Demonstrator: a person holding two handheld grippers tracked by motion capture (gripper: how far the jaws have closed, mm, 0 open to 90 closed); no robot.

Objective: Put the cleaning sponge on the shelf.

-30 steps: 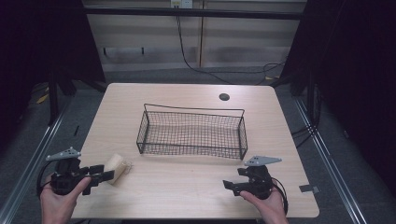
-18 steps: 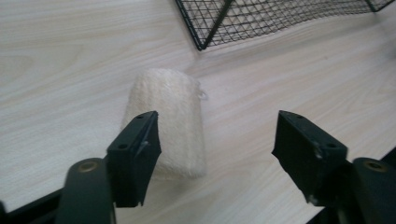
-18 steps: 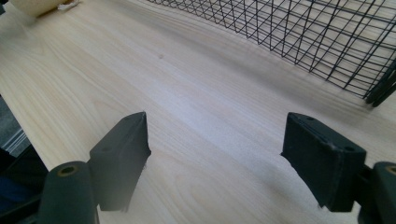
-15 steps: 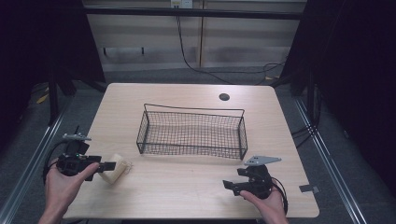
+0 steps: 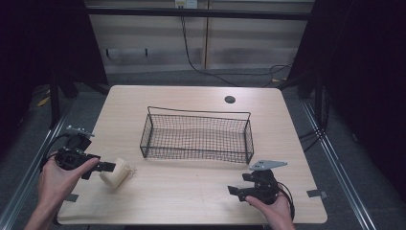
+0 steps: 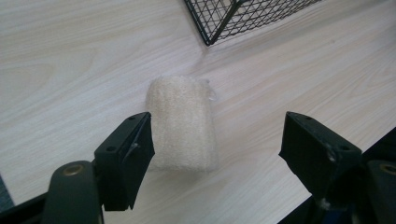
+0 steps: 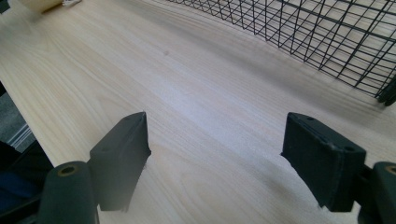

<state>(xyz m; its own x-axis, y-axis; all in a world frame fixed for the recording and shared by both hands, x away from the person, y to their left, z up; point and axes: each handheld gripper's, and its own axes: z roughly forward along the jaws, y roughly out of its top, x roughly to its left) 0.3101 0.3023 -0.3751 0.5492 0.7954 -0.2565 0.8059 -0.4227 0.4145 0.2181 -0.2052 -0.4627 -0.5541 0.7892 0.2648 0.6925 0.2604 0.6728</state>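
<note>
- The left gripper (image 5: 109,166) has swung in toward the pale sponge roll (image 5: 117,173), jaws wide, one touching its side.
- Roll lies on the table (image 5: 191,201), left of the wire basket (image 5: 196,135); a grasp looks imminent.
- The right gripper (image 5: 234,190) stays parked near-right, jaws wide, empty.

A pale wooden table (image 5: 191,196) bears a wire basket (image 5: 196,136) and a loofah roll (image 5: 116,173).
</note>
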